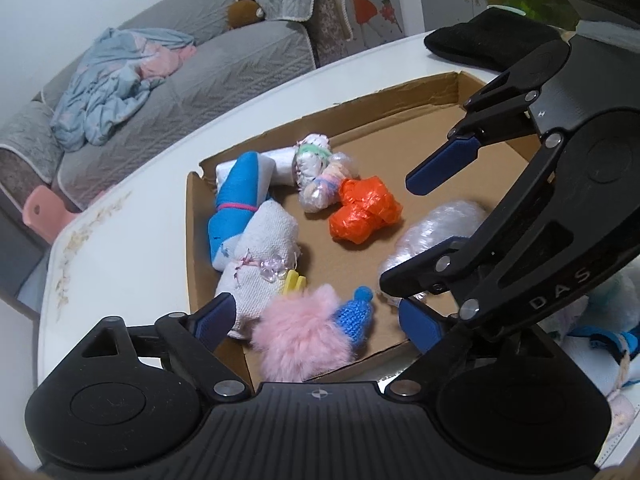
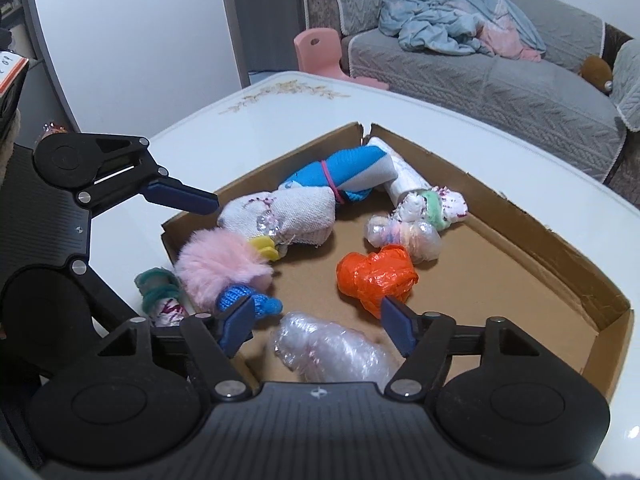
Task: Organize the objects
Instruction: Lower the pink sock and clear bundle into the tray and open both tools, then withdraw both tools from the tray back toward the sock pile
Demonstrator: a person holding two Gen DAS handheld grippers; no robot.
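A shallow cardboard box [image 1: 400,92] [image 2: 560,240] on a white table holds several bundles: an orange plastic one [image 1: 366,210] [image 2: 376,276], a clear plastic one [image 1: 432,236] [image 2: 332,352], a pink fluffy toy [image 1: 304,332] [image 2: 220,268] with a blue knit hat [image 1: 356,314], a white cloth roll [image 1: 260,256] [image 2: 288,216], a blue-white sock [image 1: 236,200] [image 2: 344,172]. My left gripper [image 1: 316,320] is open around the pink toy. My right gripper [image 2: 316,326] is open above the clear bundle; it also shows in the left wrist view [image 1: 416,248].
A green-tied small bundle [image 2: 162,294] lies on the table [image 2: 280,120] just outside the box's left wall. A black cloth [image 1: 488,40] lies at the table's far side. A grey sofa [image 2: 500,80] and pink stool [image 2: 320,52] stand beyond.
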